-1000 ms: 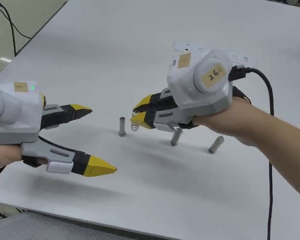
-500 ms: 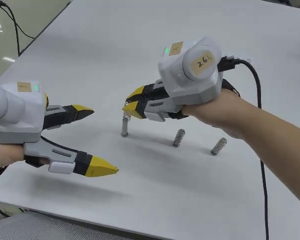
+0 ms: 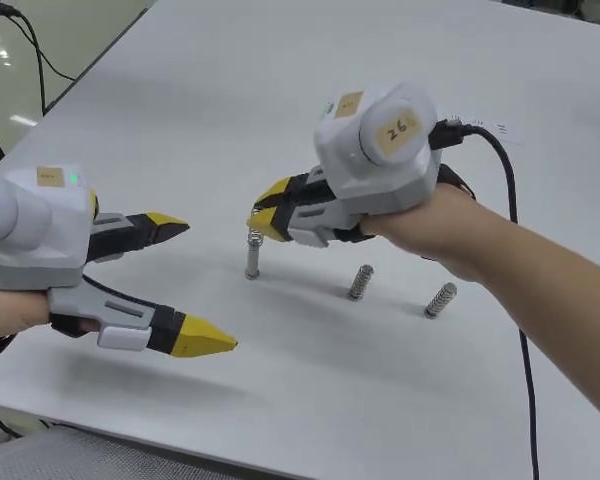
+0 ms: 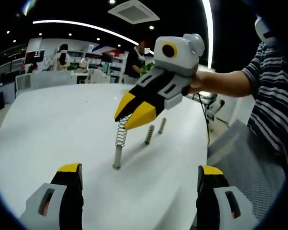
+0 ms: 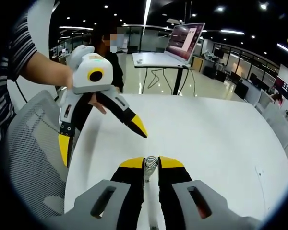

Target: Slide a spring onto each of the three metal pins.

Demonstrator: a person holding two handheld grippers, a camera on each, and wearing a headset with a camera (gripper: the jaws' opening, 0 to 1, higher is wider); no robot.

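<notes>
The right gripper (image 3: 261,218) pinches a silver coiled spring (image 3: 253,240) nearly upright, long axis vertical, atop the leftmost grey metal pin (image 3: 252,265); the left gripper (image 3: 205,285) gapes wide, empty.

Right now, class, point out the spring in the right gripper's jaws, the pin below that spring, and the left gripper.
spring (image 4: 120,133): left gripper view, middle coils.
pin (image 4: 117,158): left gripper view, bare shaft below the coils.
left gripper (image 3: 208,285): head view, midway between its fingertips.
</notes>
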